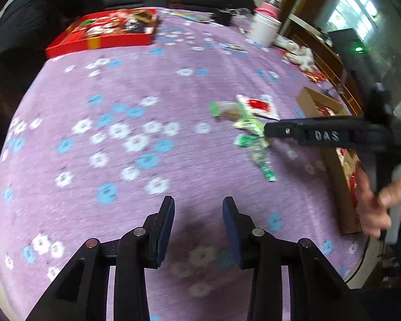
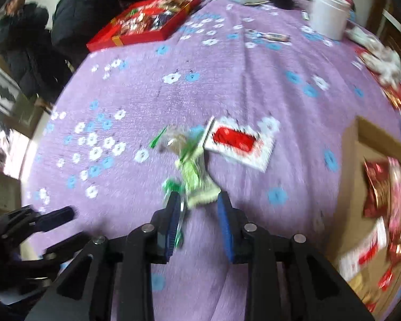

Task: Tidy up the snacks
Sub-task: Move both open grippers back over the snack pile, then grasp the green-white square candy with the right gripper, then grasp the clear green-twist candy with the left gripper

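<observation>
Purple flowered cloth covers the tabletop [image 1: 136, 80], and most of it lies bare ahead of both tools, which suggests the sorting is well along but not finished. Ahead of the right tool [image 2: 199, 196] a small cluster of loose snacks remains: green-wrapped candies [image 2: 192, 171] right at its tips, and just beyond them a flat white packet with a red panel [image 2: 239, 143]. Its jaws stand apart around the near end of the green wrappers; motion blur keeps me from telling whether the pads touch them, so I judge this a reach not yet closed into a grip.

To the right of the right tool sits a brown cardboard box [image 2: 361, 133] already holding several red, pink and white packets, which looks like one destination partly filled. Far ahead and to the left of both tools, a red tray [image 2: 136, 36] is likewise loaded with mixed sweets.

The left tool [image 1: 199, 203] hovers low over bare cloth, jaws apart and holding nothing; the green candies lie ahead of it and to the right, where the right tool comes in from the side.

Further ahead to the right, near a white cup [image 2: 327, 17], one or two small wrapped pieces [image 2: 270, 36] lie on the cloth, and a crumpled white and red heap [image 2: 385, 64] sits at the far right edge. By my judgement these, plus the green candies and the white packet, are what is left.
</observation>
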Motion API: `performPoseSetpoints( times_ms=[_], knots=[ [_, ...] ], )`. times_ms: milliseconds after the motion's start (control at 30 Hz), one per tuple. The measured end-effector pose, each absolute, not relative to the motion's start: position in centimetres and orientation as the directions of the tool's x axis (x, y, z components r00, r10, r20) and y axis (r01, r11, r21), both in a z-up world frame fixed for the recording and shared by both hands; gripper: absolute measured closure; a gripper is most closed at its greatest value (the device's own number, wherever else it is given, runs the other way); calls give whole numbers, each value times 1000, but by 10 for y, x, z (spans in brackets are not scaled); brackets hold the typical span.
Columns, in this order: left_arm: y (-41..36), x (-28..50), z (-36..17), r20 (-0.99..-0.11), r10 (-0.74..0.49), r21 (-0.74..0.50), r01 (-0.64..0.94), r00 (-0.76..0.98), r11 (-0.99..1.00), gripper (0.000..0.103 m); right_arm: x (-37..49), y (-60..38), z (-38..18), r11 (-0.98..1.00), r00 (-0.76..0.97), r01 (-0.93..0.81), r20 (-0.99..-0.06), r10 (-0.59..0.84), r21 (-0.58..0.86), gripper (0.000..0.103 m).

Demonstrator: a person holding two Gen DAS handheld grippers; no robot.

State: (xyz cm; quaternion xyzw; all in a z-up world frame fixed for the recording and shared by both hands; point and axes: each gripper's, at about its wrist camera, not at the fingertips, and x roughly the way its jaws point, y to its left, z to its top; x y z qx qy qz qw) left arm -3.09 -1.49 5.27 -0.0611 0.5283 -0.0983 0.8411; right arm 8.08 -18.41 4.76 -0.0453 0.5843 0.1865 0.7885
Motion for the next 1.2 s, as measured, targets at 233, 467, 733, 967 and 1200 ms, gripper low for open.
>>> performPoseSetpoints(
  times_ms=[233,467,733,967,1200],
  knots=[
    [7,-37,50,-878,-210,-216,34,430,976,64,100,-165,26,908,200,-398,-954,225,131,76],
    [-9,-31,49,-876,-235,-225,74,422,971,64,82,-173,26,917,176,-355,-950,259,184,80],
    [-43,-14,43,-880,-287,-253,138,379,958,64,20,-176,33,882,133,-366,-922,365,296,80],
    [-64,-1,31,-894,-302,-267,149,330,952,64,3,-218,51,917,206,-276,-914,349,288,80],
    [-81,13,25,-898,-312,-275,156,310,949,64,-10,-244,56,927,231,-232,-909,347,295,80]
  ],
)
